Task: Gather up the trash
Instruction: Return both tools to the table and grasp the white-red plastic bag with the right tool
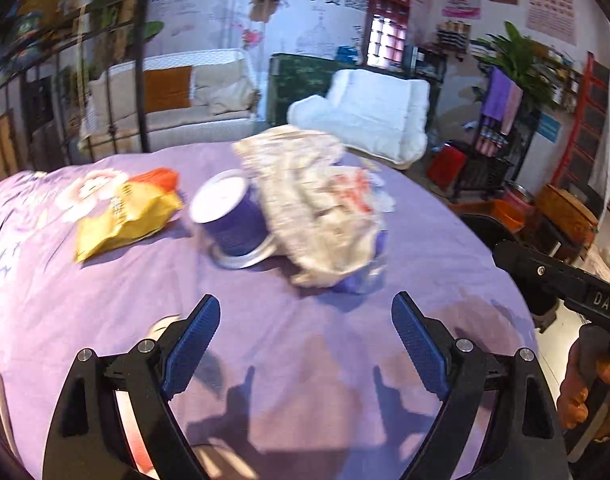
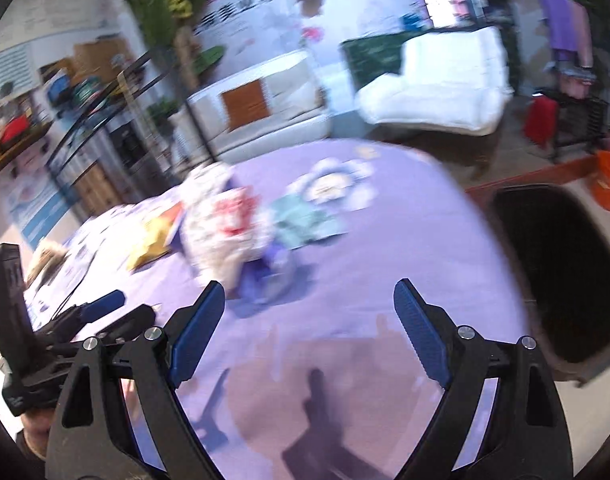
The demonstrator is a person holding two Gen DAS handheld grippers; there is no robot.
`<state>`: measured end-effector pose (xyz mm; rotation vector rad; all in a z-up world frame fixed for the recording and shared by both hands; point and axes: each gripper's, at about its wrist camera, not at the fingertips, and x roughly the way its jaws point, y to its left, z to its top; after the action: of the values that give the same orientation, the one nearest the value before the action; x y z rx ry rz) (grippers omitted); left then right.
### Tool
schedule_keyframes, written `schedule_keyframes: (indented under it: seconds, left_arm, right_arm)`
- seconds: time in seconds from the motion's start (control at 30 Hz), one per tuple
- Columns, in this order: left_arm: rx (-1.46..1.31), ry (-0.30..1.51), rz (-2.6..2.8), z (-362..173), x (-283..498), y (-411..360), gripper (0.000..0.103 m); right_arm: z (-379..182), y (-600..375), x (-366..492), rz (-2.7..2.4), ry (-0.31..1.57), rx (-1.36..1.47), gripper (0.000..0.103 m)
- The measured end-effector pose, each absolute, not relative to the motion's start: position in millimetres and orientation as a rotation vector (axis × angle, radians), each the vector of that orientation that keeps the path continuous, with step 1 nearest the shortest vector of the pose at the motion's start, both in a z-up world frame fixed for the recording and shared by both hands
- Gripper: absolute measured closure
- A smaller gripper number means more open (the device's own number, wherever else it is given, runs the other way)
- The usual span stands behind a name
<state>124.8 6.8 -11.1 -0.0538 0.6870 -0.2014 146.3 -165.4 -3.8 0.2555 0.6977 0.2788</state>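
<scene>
Trash lies on a purple floral tablecloth (image 1: 305, 360). A yellow and orange snack bag (image 1: 125, 216) lies at left. A purple cup (image 1: 229, 216) lies tipped on its side beside a crumpled white plastic bag with red print (image 1: 317, 204). My left gripper (image 1: 305, 336) is open and empty, a short way in front of the cup and bag. My right gripper (image 2: 309, 320) is open and empty, just in front of the same white bag (image 2: 221, 224); the snack bag (image 2: 155, 242) and a pale green wrapper (image 2: 305, 220) lie on either side of it.
A black bin opening (image 2: 561, 272) sits past the table's right edge. The right gripper's body (image 1: 561, 280) shows at the right of the left wrist view, the left gripper's body (image 2: 65, 320) at the left of the right wrist view. Sofas and shelves stand beyond the table.
</scene>
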Motion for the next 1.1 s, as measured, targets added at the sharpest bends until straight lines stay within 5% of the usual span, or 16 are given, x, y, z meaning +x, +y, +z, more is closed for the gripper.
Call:
schedule_keyframes:
  seconds: [0.5, 0.6, 0.77, 1.1]
  left_arm:
    - [-0.124, 0.717, -0.139, -44.8, 121.0, 90.4, 0.016]
    - [-0.126, 0.719, -0.147, -46.5, 122.3, 93.5, 0.016]
    - [-0.136, 0.732, -0.161, -51.0, 124.5, 94.7, 0.016]
    - [-0.141, 0.735, -0.191, -48.7, 137.4, 89.8, 0.016]
  right_arm:
    - [-37.7, -78.7, 223.5, 0.345, 0.855, 0.314, 0.039]
    - [-42.1, -73.7, 231.5, 0.325, 0.863, 0.319, 0.049]
    - [-48.2, -74.6, 233.3, 0.334, 0.871, 0.318, 0.079]
    - [-13.6, -92.6, 198.1, 0.385, 0.722, 0.323, 0.086]
